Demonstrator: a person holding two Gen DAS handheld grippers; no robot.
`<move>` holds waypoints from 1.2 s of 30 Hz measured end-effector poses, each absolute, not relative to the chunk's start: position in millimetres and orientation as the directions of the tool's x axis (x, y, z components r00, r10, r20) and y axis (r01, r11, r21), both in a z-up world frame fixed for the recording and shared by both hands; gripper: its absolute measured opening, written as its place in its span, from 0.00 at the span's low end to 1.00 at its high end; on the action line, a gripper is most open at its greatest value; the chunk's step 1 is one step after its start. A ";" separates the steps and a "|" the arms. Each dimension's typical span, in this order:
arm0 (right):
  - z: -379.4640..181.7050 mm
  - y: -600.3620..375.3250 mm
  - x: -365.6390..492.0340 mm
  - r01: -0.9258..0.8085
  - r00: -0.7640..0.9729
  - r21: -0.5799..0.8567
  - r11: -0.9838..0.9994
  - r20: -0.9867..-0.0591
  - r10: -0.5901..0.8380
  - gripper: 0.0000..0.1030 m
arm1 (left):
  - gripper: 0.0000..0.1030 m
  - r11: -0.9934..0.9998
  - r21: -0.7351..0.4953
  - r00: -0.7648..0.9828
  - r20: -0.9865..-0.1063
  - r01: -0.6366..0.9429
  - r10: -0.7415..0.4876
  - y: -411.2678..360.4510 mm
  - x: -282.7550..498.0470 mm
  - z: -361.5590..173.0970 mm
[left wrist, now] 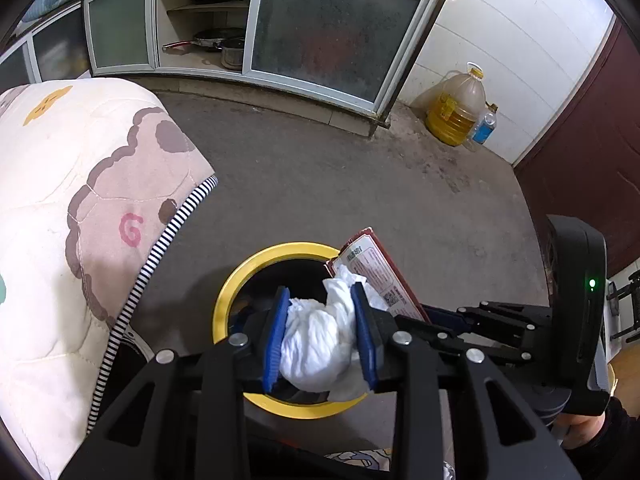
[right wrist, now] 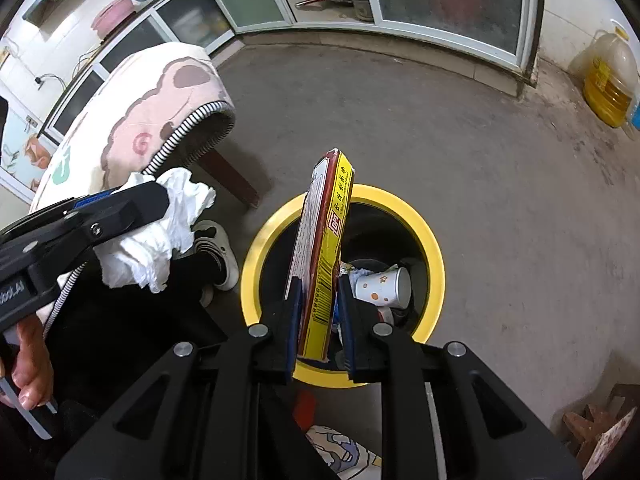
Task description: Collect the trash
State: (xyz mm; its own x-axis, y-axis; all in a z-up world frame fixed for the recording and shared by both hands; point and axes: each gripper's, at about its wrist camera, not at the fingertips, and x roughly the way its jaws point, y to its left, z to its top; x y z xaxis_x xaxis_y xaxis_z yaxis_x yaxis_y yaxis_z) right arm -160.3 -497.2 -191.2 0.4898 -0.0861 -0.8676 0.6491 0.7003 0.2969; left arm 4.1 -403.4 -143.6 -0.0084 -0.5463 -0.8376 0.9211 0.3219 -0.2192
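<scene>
The crumpled tissue wad [left wrist: 316, 344] looks nearly weightless and soft, so it should squash under any squeeze and is best gripped across its bulky middle, which is where the left gripper [left wrist: 322, 340] pinches it now, blue pads [left wrist: 276, 340] pressed into both sides, with a loose tail poking up past the fingertips. It is white, creased paper, bunched into a ball, and it hangs directly above the yellow-rimmed trash bin [left wrist: 256, 264]. The flat carton [right wrist: 324, 252] appears light too, but stiff along its length and likely to crush if clamped on its broad faces; holding it low on those faces, as the right gripper [right wrist: 320, 320] does, seems secure enough. Its jaws close on the carton's lower end, the box standing upright on edge, over the near part of the bin's opening. The carton shows a red and white printed face, a yellow side with a barcode and red characters. Inside the bin, below the carton, lies a white paper cup [right wrist: 384, 288] with orange dots on its side. Both pieces should drop freely once the fingers spread.
</scene>
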 end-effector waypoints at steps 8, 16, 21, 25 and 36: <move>-200.6 -506.0 -168.3 0.694 0.460 0.290 0.659 -0.883 -0.096 0.58 | 0.84 0.361 -0.203 0.035 -0.832 0.910 -0.554 -394.7 6.0 -137.8; -191.5 -502.4 -184.0 0.756 0.413 0.210 0.620 -0.888 -0.204 0.72 | 0.92 0.421 -0.245 0.060 -0.804 0.873 -0.592 -373.0 16.5 -119.3; -157.4 -483.5 -197.6 0.809 0.425 0.157 0.567 -0.822 -0.379 0.88 | 0.92 0.426 -0.251 0.098 -0.757 0.869 -0.646 -351.6 20.0 -95.1; -116.7 -461.4 -206.1 0.850 0.421 0.121 0.512 -0.741 -0.523 0.91 | 0.92 0.417 -0.237 0.153 -0.685 0.877 -0.712 -322.8 24.8 -62.5; 1.1 -372.7 -213.1 0.935 0.339 0.073 0.347 -0.470 -0.815 0.92 | 0.92 0.479 -0.120 0.349 -0.534 0.870 -0.770 -248.9 16.8 21.9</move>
